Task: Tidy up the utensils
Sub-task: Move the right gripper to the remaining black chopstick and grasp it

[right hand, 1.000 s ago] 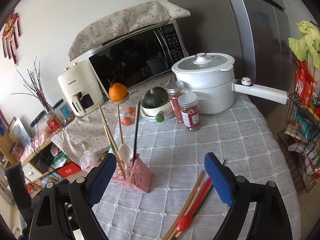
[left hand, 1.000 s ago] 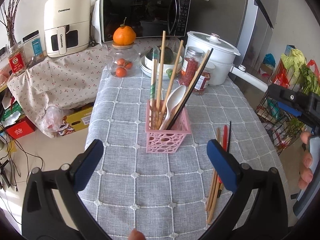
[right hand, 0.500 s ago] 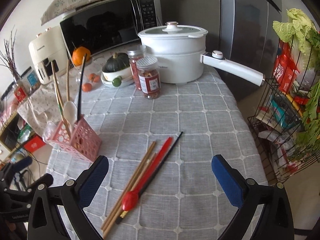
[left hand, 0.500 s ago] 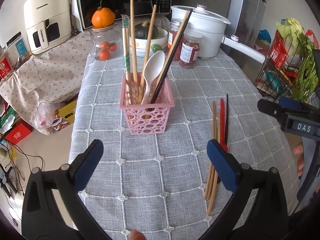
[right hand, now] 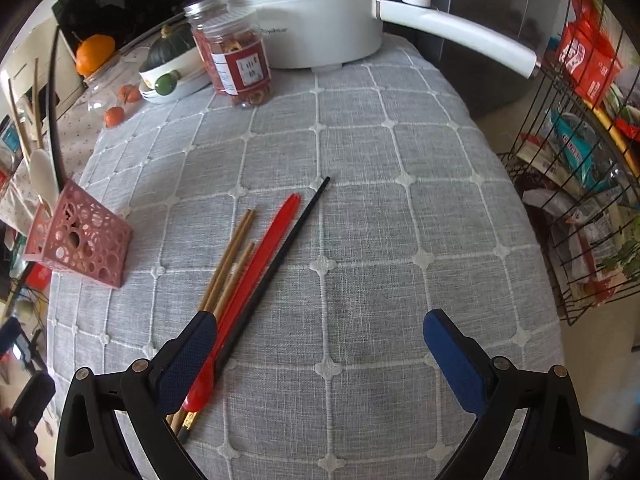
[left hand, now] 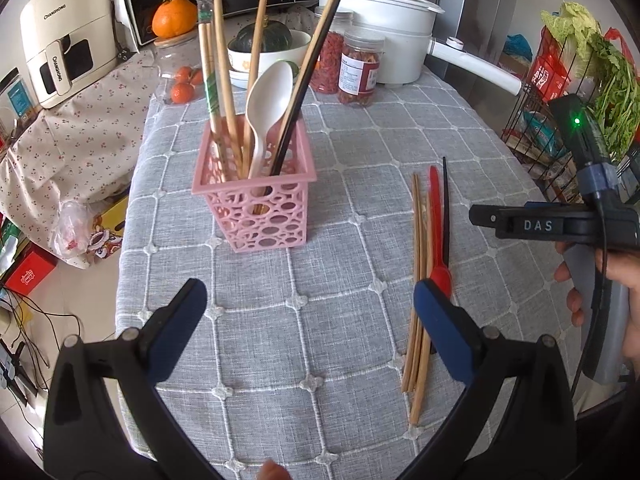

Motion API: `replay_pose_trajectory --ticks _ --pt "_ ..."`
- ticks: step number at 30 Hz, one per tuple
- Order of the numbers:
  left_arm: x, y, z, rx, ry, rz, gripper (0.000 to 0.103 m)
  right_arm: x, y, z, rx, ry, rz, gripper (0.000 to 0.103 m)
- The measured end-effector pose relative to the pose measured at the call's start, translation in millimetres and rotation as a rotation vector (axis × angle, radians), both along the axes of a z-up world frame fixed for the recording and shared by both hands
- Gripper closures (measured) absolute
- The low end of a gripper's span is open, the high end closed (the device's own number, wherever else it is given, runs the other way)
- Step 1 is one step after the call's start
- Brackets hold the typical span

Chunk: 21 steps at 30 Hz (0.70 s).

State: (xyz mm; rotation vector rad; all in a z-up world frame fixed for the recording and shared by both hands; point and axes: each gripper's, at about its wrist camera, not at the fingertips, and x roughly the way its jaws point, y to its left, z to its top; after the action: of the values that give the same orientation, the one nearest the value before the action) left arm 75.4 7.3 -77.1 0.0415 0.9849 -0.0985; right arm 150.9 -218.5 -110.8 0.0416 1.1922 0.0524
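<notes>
The left tongs [left hand: 306,314] are standing released over the near part of the bench [left hand: 360,140], nothing between their blue pads. The left wrist view is taking in the whole pink basket [left hand: 260,208] at centre left on the grey checked cloth, upright, holding wooden chopsticks [left hand: 222,80], a white spoon [left hand: 268,104] and a black chopstick [left hand: 308,76] that are leaning out of its top. To the right of the basket, well apart from it, a bundle is lying on the cloth: loose wooden chopsticks [left hand: 418,260], a red spoon [left hand: 437,232] and a loose black chopstick [left hand: 445,208], side by side. At the right edge this view is also showing the person's right hand [left hand: 616,280] gripping the other tool's handle.

The right wrist view is showing the bundle closer up, running diagonally from the near left toward the centre: loose wooden chopsticks [right hand: 234,256], red spoon [right hand: 264,264], loose black chopstick [right hand: 288,248]. The right tongs [right hand: 318,346] are gaping fully, having just been widening, with bare cloth between the pads; the left pad is covering the bundle's near part. Here the pink basket [right hand: 86,242] is showing only at the far left edge. A white pot [right hand: 316,12] and a red-labelled jar [right hand: 236,56] are standing at the far end.
</notes>
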Motion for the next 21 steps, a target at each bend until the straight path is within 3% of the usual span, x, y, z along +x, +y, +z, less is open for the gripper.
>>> replay_pose_trajectory --ticks 16,21 --pt "2 0 -8 -0.004 0.035 -0.008 0.000 36 3 -40 -0.033 0.061 -0.123 0.000" --pt "2 -1 -8 -0.012 0.040 -0.006 0.000 38 17 -42 -0.073 0.051 -0.094 0.000"
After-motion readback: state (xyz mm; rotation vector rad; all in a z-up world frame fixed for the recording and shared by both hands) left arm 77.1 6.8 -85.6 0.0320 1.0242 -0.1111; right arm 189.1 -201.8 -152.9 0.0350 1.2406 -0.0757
